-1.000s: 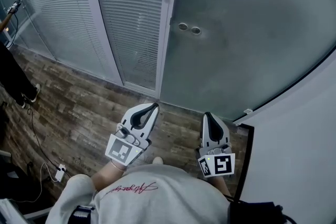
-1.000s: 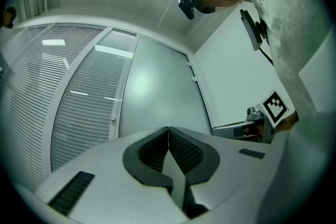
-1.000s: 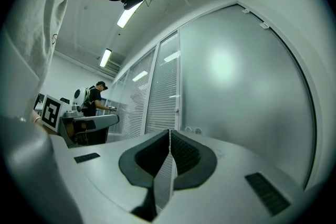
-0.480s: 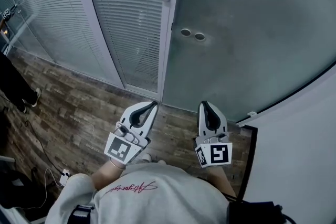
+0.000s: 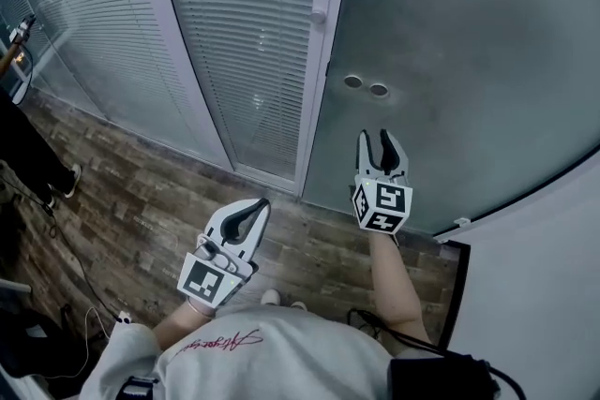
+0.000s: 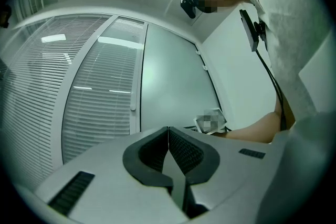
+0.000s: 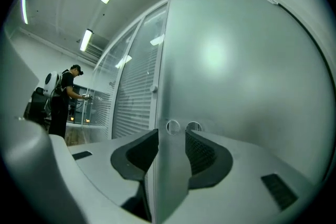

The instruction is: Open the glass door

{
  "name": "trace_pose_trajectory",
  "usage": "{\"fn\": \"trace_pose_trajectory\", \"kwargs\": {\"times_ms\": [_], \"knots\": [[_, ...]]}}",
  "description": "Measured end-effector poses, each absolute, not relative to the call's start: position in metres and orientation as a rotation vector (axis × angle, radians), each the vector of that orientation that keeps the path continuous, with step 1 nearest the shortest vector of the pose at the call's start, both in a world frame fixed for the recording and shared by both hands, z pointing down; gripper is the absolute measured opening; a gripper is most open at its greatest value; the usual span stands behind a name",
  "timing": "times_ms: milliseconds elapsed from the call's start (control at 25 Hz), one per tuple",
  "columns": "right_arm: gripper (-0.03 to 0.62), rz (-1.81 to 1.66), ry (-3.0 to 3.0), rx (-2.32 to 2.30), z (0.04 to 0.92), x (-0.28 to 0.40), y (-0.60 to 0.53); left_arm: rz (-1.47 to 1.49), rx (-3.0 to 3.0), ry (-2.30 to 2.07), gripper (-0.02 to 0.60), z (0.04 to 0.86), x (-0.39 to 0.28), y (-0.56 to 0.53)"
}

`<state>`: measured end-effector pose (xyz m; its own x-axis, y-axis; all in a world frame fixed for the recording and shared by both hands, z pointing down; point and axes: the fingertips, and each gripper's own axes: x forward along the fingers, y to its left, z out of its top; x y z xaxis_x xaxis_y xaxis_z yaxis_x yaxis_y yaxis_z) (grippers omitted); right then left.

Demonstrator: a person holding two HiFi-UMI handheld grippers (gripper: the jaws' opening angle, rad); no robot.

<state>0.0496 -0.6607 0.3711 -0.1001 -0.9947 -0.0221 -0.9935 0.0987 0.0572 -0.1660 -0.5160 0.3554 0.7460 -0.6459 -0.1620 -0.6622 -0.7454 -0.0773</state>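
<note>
Reaching out from beside the wearer's waist, the right gripper [image 5: 379,141] has pushed forward to the frosted glass door [image 5: 469,23] and now sits just below a pair of round holes [image 5: 366,86] in the pane. Its jaws are opening, pads apart and pressing on nothing. In the right gripper view the door's left edge lines up with the gap between them, though whether the tips touch the glass cannot be told. The left gripper [image 5: 260,204] is held low and well short of the door, over the wood-plank floor [image 5: 141,192], its jaws closed tip to tip and empty. Left of the door stand a white frame post [image 5: 323,42] and a glazed panel with slatted blinds [image 5: 244,23]. Farther left of the door, a person [image 7: 65,94] stands in the background
</note>
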Motion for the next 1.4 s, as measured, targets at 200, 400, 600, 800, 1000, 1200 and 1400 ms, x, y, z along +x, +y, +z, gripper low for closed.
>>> {"fn": "trace_pose_trajectory", "kwargs": {"times_ms": [200,400,600,800,1000,1200,1400], "knots": [[0.158,-0.062,-2.254,2.156,0.373,0.05,-0.736,0.138,-2.77,1.162,0.014,0.361,-0.199,-0.524],[0.178,0.025,-2.15,2.315,0.382,0.064,-0.777,0.057,-2.748,1.233,0.012,0.373,-0.224,-0.523],[0.178,0.042,-2.07,2.356,0.385,0.072,-0.798,0.035,-2.739,1.274,0.014,0.374,-0.236,-0.525],[0.176,0.011,-2.016,2.345,0.384,0.077,-0.812,0.044,-2.735,1.271,0.012,0.37,-0.236,-0.529],[0.146,-0.035,-1.948,2.419,0.38,0.076,-0.812,0.037,-2.742,1.276,0.014,0.371,-0.24,-0.526],[0.132,-0.018,-1.928,2.495,0.379,0.077,-0.808,0.041,-2.731,1.278,0.012,0.37,-0.246,-0.527],[0.13,-0.026,-1.936,2.491,0.378,0.076,-0.803,0.053,-2.738,1.273,0.012,0.371,-0.247,-0.527]]}}
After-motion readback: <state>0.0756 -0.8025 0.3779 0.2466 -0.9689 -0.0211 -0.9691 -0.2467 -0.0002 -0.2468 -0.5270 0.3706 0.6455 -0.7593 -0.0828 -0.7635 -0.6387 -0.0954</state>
